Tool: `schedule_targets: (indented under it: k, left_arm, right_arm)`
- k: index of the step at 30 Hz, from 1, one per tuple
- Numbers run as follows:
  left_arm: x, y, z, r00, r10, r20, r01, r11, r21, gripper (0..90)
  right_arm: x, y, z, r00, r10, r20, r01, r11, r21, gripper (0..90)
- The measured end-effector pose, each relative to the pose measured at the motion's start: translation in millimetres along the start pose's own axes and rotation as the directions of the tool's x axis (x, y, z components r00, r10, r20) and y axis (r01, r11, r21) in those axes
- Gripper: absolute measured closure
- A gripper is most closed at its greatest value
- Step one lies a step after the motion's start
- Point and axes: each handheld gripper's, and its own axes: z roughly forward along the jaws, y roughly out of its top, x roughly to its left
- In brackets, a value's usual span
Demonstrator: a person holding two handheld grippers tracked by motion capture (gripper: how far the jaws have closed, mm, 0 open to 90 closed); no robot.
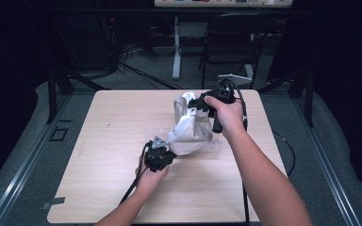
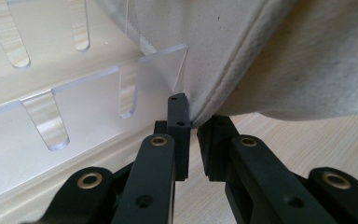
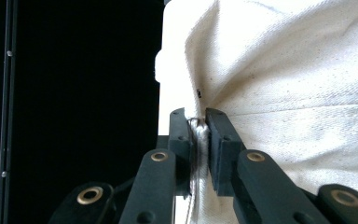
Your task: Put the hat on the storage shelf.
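- White cloth bag [image 1: 188, 129] sits right of centre in the high view, on the light wooden table [image 1: 99, 141], bunched and lifted at its upper end.
- Right gripper [image 1: 199, 104], upper centre-right of the high view, grips the bag's upper part. In the right gripper view its jaws are closed tight on a gathered fold of cloth [image 3: 199, 140] at frame centre.
- Left gripper [image 1: 166, 149], just below centre in the high view, meets the bag's lower edge. In the left gripper view the jaws are nearly together with the stitched hem [image 2: 214, 105] at their tips; the pinch looks slight.
- A clear slotted acrylic rack [image 2: 74, 100] fills the left half of the left gripper view, touching the bag.
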Motion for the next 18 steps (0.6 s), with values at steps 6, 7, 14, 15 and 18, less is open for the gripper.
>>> schedule_targets:
  k: [6,7,14,15,18]
  left_arm:
    - [-0.4,-1.2,-1.0,1.0000,-0.007,-0.007,0.007,1.0000,-0.007,81.3]
    - [-0.8,-1.5,-1.4,0.9999,-0.006,-0.008,0.006,0.9999,-0.011,80.1]
    - [-1.7,-1.1,-7.1,0.9999,0.006,-0.011,-0.006,0.9999,-0.009,77.3]
    - [-2.2,-1.2,-7.3,0.9999,0.006,-0.010,-0.006,0.9999,-0.016,76.9]
    - [-3.1,-1.2,-9.4,0.9999,0.010,-0.008,-0.010,0.9997,-0.024,74.1]
  right_arm:
    - [0.4,0.4,-1.4,1.0000,0.002,0.006,-0.002,1.000,-0.001,81.4]
    - [0.7,0.3,-1.6,1.0000,0.000,0.005,0.000,1.000,0.001,81.4]
    - [2.4,-0.4,-1.4,1.0000,-0.007,0.006,0.007,1.000,0.004,81.4]
    - [2.6,-0.3,-1.5,1.0000,-0.006,0.006,0.006,1.000,0.005,81.3]
    - [2.4,-0.5,-1.6,0.9999,-0.011,0.008,0.011,1.000,0.005,81.3]
